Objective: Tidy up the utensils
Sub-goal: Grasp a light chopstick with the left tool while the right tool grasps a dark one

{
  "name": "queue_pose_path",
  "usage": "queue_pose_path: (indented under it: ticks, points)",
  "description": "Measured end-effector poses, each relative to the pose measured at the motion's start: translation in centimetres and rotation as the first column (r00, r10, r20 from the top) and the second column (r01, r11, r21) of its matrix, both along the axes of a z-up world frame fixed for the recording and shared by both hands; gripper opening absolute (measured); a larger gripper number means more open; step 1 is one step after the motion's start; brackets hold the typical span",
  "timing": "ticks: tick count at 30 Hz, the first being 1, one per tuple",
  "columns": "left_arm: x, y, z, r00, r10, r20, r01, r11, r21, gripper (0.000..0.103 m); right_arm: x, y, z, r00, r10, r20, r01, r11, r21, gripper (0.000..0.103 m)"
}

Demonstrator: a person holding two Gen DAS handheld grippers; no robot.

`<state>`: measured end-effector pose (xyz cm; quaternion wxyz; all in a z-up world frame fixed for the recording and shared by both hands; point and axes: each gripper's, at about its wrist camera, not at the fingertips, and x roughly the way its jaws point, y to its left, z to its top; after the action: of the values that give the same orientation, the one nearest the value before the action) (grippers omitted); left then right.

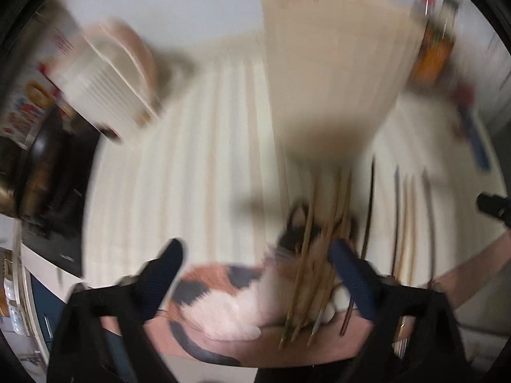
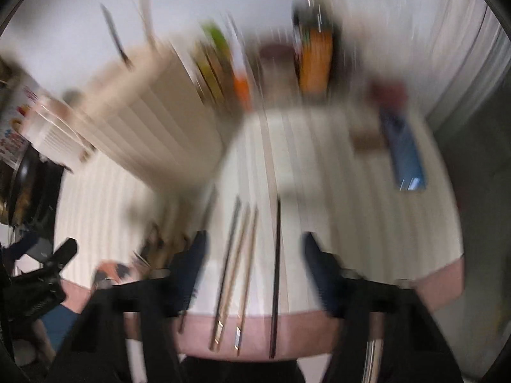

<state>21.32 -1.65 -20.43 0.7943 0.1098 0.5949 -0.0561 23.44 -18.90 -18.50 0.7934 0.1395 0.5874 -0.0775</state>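
Observation:
Both views are blurred by motion. My left gripper (image 1: 255, 249) points down with its jaws apart over a calico-patterned orange, black and white thing (image 1: 223, 303). A bundle of wooden chopsticks (image 1: 314, 271) lies across that thing, close beside the right finger (image 1: 351, 281); I cannot tell whether they touch. A tall beige ribbed holder (image 1: 335, 63) stands behind. My right gripper (image 2: 255, 239) is open above several loose chopsticks on the cream striped mat (image 2: 351, 207): a dark one (image 2: 228, 255), two pale wooden ones (image 2: 246, 271) and a black one (image 2: 276, 271). Its pads touch none of them.
A white ribbed container (image 1: 105, 95) stands at the left, and a dark pan (image 1: 35, 172) beyond the mat's edge. A blue flat object (image 2: 405, 153) and an orange bottle (image 2: 314, 63) sit at the back right. The pink table rim (image 2: 319, 328) runs near the chopstick ends.

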Motion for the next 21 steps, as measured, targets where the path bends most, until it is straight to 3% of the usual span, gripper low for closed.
queue_pose_path:
  ticks: [1, 4, 6, 9, 13, 17, 19, 20, 21]
  points:
    - [0.2, -0.2, -2.2, 0.998, -0.007, -0.059, 0.007, 1.0, -0.007, 0.073, -0.1, -0.2, -1.3, 1.0, -0.005, -0.02, 0.005, 1.0, 0.017, 0.04]
    - [0.7, -1.2, -5.7, 0.988, -0.03, -0.152, 0.024, 0.999, -0.041, 0.066, -0.7, -0.9, -5.3, 0.996, -0.014, -0.091, 0.017, 0.999, 0.033, 0.03]
    - [1.0, -1.8, -7.1, 0.982, -0.049, -0.182, 0.04, 0.998, -0.049, 0.064, -1.1, -1.2, -7.6, 0.991, -0.018, -0.136, 0.025, 0.998, 0.052, 0.026]
    - [1.7, -2.7, -8.4, 0.977, -0.065, -0.203, 0.059, 0.998, -0.037, 0.048, -0.8, -1.1, -9.6, 0.984, -0.011, -0.176, 0.02, 0.999, 0.046, 0.025]
    - [1.8, -2.7, -8.7, 0.978, -0.063, -0.199, 0.054, 0.997, -0.05, 0.007, -0.1, -0.6, -11.8, 0.97, 0.018, -0.243, -0.006, 0.999, 0.05, 0.025]
    - [1.7, -0.1, -8.7, 0.973, 0.065, -0.219, -0.085, 0.993, -0.082, 0.005, 0.8, 0.0, -13.7, 0.952, 0.026, -0.305, -0.023, 1.0, 0.014, 0.025]
    - [1.0, 2.1, -8.8, 0.951, 0.172, -0.256, -0.205, 0.973, -0.108, 0.005, 1.0, 0.4, -13.9, 0.95, 0.028, -0.311, -0.032, 0.999, -0.01, 0.024]
    - [0.5, 3.1, -8.8, 0.937, 0.215, -0.277, -0.256, 0.959, -0.12, 0.005, 1.1, 0.6, -14.1, 0.946, 0.031, -0.323, -0.041, 0.999, -0.026, 0.02]
    - [0.2, 3.8, -8.9, 0.927, 0.238, -0.291, -0.285, 0.949, -0.132, 0.005, 0.9, 0.6, -14.1, 0.946, 0.026, -0.324, -0.039, 0.999, -0.032, 0.008]
